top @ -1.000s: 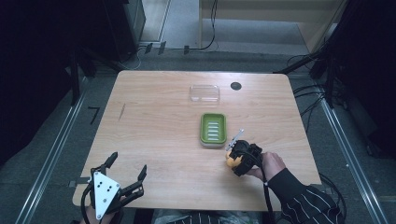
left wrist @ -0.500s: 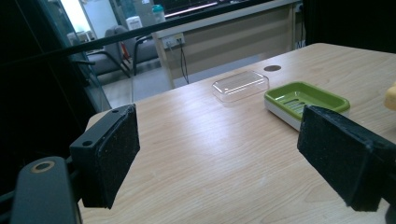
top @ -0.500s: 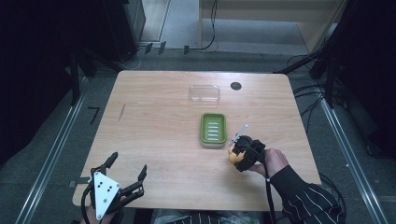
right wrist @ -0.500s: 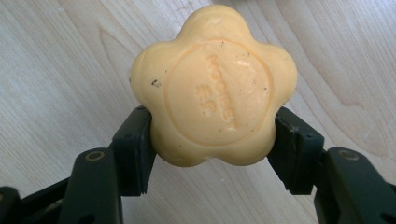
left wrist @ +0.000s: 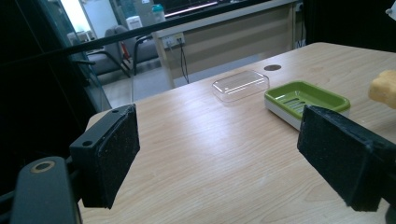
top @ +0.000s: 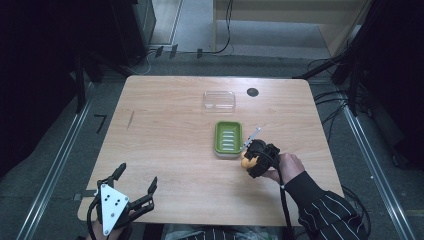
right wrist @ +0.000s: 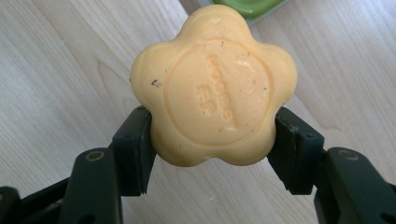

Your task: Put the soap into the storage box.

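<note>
A yellow flower-shaped soap bar [right wrist: 212, 86] sits between the two pads of my right gripper [right wrist: 212, 140], which is shut on it just above the wooden table. From above, that soap bar [top: 247, 161] and right gripper [top: 255, 157] hang at the right edge of the green soap dish [top: 228, 138]. The green soap dish [left wrist: 306, 99] holds nothing, and the soap bar [left wrist: 384, 88] shows at the right edge of the left gripper view. My left gripper [top: 134, 186] rests near the table's front left corner, jaws wide apart and nothing between them [left wrist: 217, 158].
A clear plastic lid [top: 219, 100] lies behind the dish, also seen as the clear lid [left wrist: 240, 85]. A dark round hole [top: 252, 92] sits in the table near the far edge. Cables and metal rails run along the floor around the table [top: 165, 150].
My right gripper with the soap has shifted slightly toward the green dish. The left gripper has stayed where it was.
</note>
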Available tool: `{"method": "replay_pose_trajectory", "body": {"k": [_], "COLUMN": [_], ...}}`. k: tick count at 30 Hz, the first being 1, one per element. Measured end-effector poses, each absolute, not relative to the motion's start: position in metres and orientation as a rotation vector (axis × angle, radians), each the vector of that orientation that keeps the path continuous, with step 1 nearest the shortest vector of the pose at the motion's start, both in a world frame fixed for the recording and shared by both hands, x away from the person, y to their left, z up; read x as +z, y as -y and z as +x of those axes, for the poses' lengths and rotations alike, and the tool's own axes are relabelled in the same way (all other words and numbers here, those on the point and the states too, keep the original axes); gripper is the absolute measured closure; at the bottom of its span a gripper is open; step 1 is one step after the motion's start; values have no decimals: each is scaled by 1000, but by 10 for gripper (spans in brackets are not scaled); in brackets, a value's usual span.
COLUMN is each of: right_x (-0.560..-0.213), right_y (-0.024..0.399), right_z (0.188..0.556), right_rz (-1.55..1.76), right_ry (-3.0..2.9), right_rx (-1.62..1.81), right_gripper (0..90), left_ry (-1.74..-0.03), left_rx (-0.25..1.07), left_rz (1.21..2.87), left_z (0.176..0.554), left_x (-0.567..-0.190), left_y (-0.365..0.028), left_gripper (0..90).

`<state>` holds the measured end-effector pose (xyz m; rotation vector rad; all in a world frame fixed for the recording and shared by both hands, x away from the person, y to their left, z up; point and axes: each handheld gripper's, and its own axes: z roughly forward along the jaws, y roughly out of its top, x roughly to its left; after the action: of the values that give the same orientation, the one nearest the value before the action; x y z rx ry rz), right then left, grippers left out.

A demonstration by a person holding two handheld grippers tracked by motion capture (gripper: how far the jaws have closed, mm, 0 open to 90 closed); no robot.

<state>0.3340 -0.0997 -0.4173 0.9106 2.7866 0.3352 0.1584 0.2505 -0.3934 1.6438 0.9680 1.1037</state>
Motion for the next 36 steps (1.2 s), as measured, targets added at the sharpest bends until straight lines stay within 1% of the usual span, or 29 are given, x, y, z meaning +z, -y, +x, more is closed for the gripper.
{"method": "replay_pose_trajectory", "body": {"k": [36], "right_x": [-407], "right_y": [74], "right_z": [366], "right_rz": [877], "right_ry": [-2767], "right_rx": [356], "right_gripper": [399], "left_ry": [-971], "left_rx": [1104], "left_rz": [1646], "left_z": [159], "left_x": [-394], "left_y": [-250], "left_gripper": [131]}}
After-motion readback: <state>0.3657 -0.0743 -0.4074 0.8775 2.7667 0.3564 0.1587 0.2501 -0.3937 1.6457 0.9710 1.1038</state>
